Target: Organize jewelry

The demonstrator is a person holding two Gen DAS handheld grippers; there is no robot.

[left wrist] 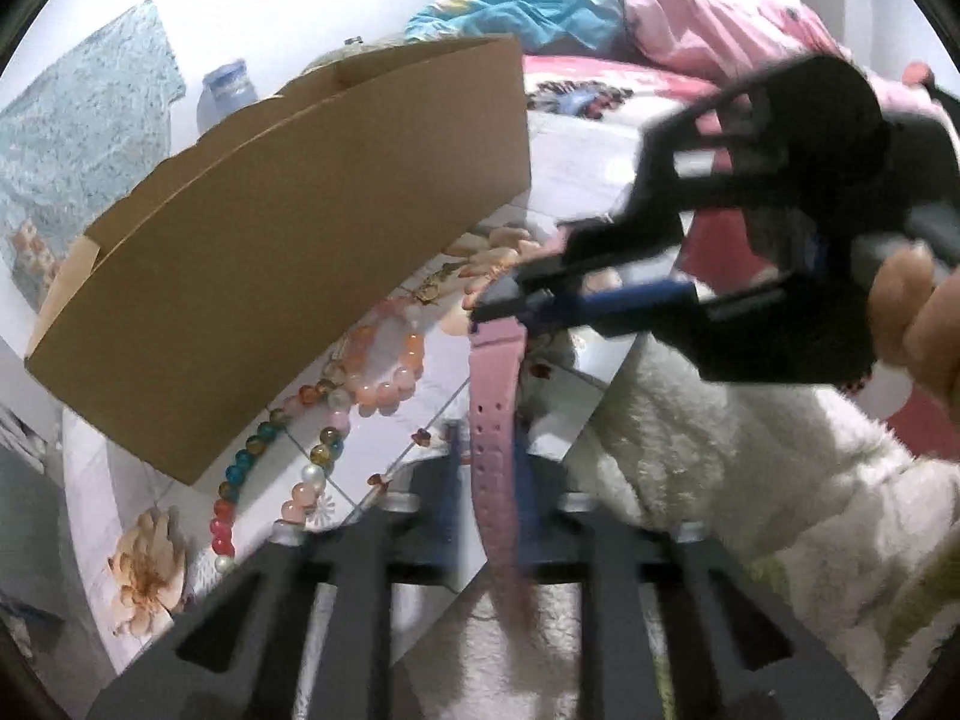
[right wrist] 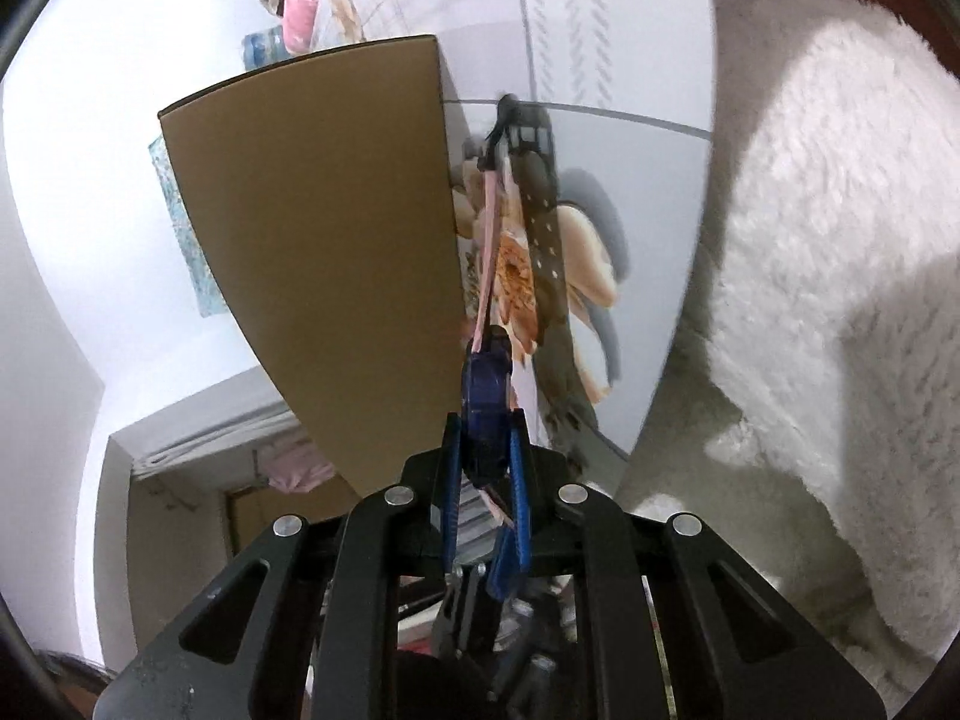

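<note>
We hold the pink watch [left wrist: 492,420] stretched between both tongs: the right tongs [left wrist: 498,300] are clamped on its far end, the left tongs [left wrist: 486,480] on its near strap, so its long axis runs straight between them. The box [left wrist: 288,252] stands just left of the strap, its open top free; beads [left wrist: 384,372] lie below on the table [left wrist: 432,396].

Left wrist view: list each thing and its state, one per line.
Pink watch strap: lifted, stretched between both grippers.
Right hand-held gripper: shut on the strap's far end.
Left hand-held gripper: shut on its near end.
Cardboard box: open-topped, upright.
Bead bracelets: lying on table.
</note>
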